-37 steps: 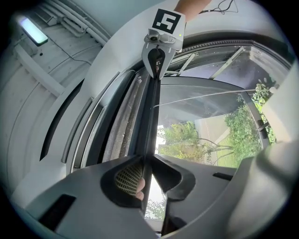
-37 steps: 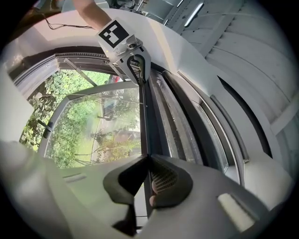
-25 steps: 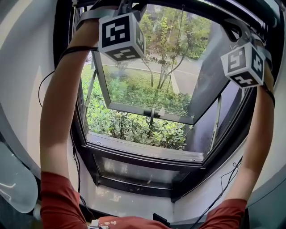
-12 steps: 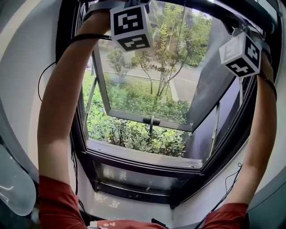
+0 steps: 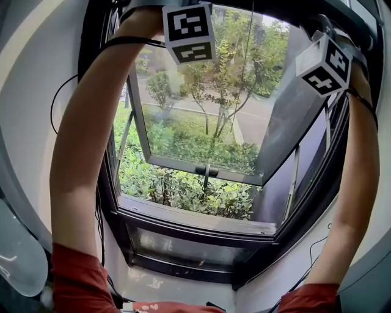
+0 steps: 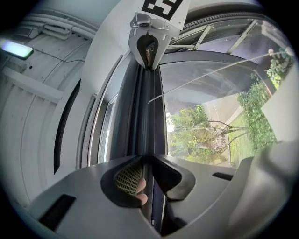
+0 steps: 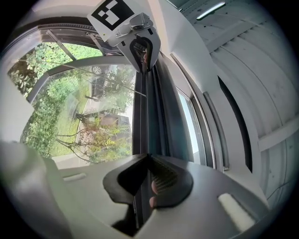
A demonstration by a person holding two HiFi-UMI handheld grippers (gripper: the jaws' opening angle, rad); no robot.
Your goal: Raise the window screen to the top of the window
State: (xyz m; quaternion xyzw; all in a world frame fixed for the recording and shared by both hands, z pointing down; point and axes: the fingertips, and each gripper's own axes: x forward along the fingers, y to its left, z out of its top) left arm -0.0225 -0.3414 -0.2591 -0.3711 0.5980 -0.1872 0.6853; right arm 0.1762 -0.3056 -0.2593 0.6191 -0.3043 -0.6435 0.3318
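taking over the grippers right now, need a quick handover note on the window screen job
Left gripper: shut on the thin dark bottom rail of the window screen.
Right gripper: shut on the same rail, further along it.
Both are held overhead by the black upper window frame. The grey-framed glass sash below stands open outward, and the opening looks clear of mesh.
Done: rail lifted high.
Left: can't tell if the rail is fully at the top. Probably ease it up to the stop, then release.
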